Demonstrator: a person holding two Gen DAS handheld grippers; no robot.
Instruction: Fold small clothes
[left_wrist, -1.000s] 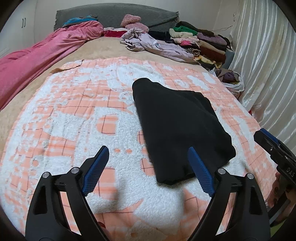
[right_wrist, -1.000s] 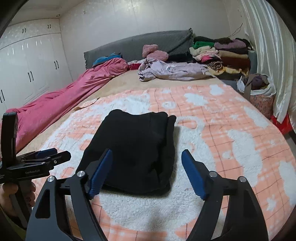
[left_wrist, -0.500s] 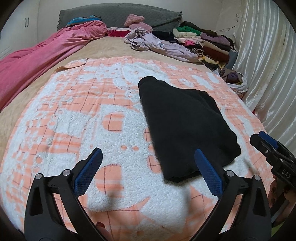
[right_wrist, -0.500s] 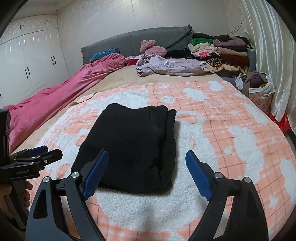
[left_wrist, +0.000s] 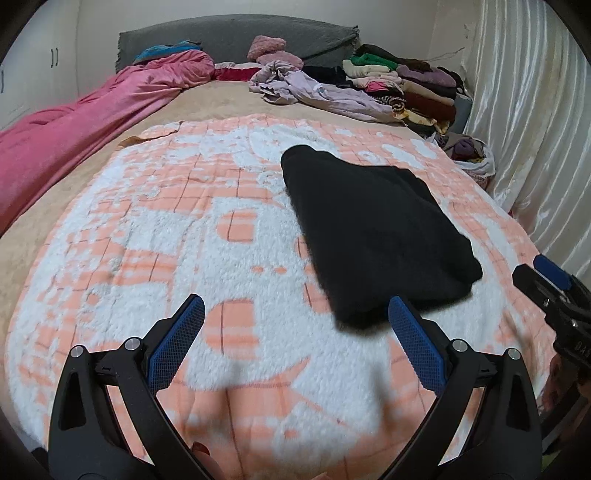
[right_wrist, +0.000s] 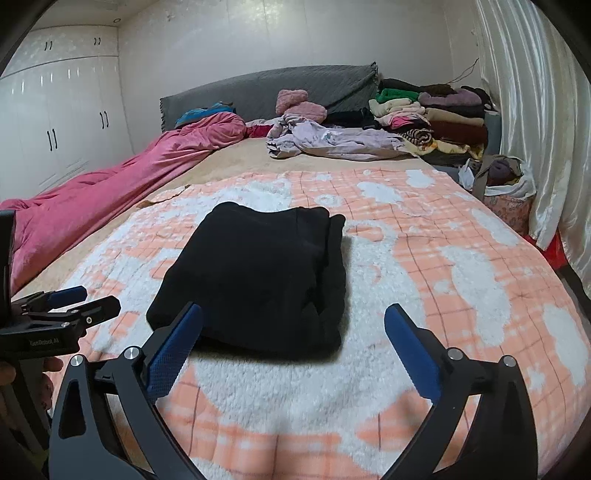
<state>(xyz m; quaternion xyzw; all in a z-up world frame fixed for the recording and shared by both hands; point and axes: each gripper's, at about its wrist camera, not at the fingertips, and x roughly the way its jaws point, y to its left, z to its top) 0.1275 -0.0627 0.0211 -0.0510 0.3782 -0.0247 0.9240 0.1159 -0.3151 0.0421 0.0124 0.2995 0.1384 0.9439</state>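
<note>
The folded black garment (right_wrist: 258, 280) lies flat on the orange-and-white blanket (right_wrist: 461, 288), just ahead of the right hand-held gripper (right_wrist: 293, 334), whose jaws are opening on nothing. The left hand-held gripper (left_wrist: 295, 328), to its left, gapes empty, apparently having let go.

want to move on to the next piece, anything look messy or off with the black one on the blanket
Mostly tidy. The folded black garment lies flat on the orange and white blanket, but its layers are not flush: one edge steps out along its right side. The right gripper is opening, nothing between its jaws.
</note>
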